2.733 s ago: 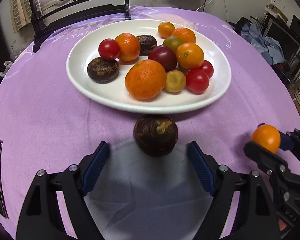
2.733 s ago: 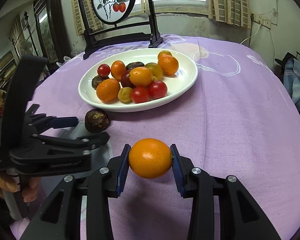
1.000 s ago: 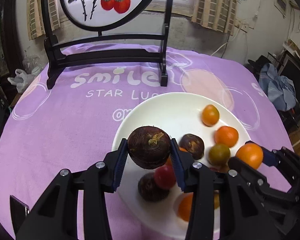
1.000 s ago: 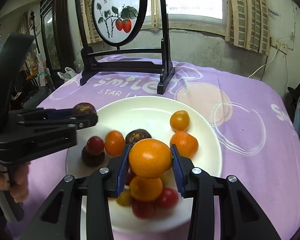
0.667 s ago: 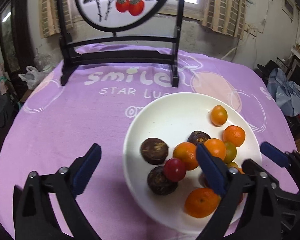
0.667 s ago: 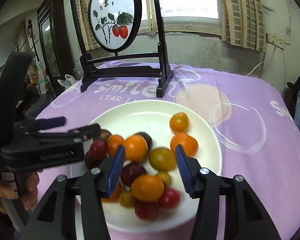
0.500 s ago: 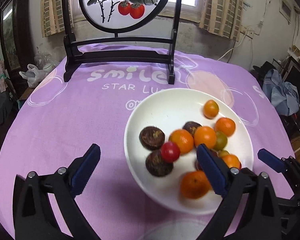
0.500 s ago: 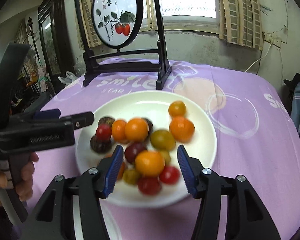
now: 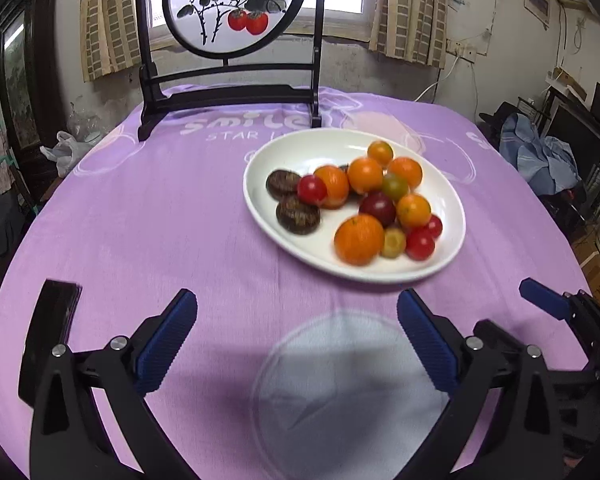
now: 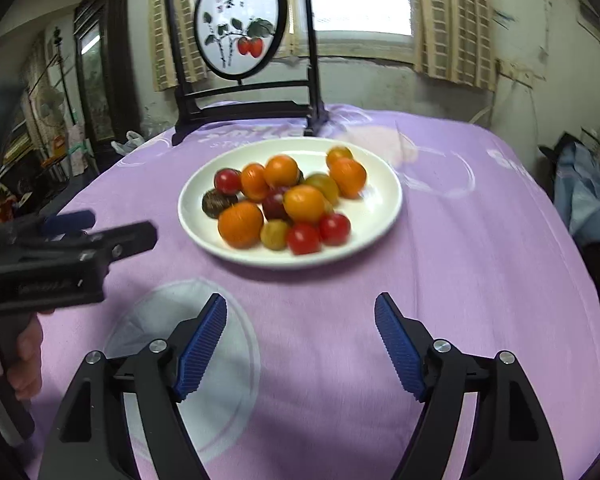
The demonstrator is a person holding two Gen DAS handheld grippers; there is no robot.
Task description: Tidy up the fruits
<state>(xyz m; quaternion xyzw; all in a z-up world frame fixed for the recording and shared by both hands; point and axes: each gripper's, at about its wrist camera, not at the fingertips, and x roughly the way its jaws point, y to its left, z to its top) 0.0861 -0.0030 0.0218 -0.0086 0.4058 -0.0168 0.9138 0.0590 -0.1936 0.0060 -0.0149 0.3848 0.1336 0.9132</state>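
Backing off the desk's middle, I have both the left gripper [image 9: 296, 334] and right gripper [image 10: 300, 340] with jaws just opened wide, empty; their two fruits now sit on the plate [image 9: 260, 204], nothing loose outside.

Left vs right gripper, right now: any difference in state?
Left gripper stands wider open than right gripper. Left's fingers frame the tablecloth's pale circle; right's frame plain purple cloth. Both have just been opening, hold nothing, and sit short of the plate.
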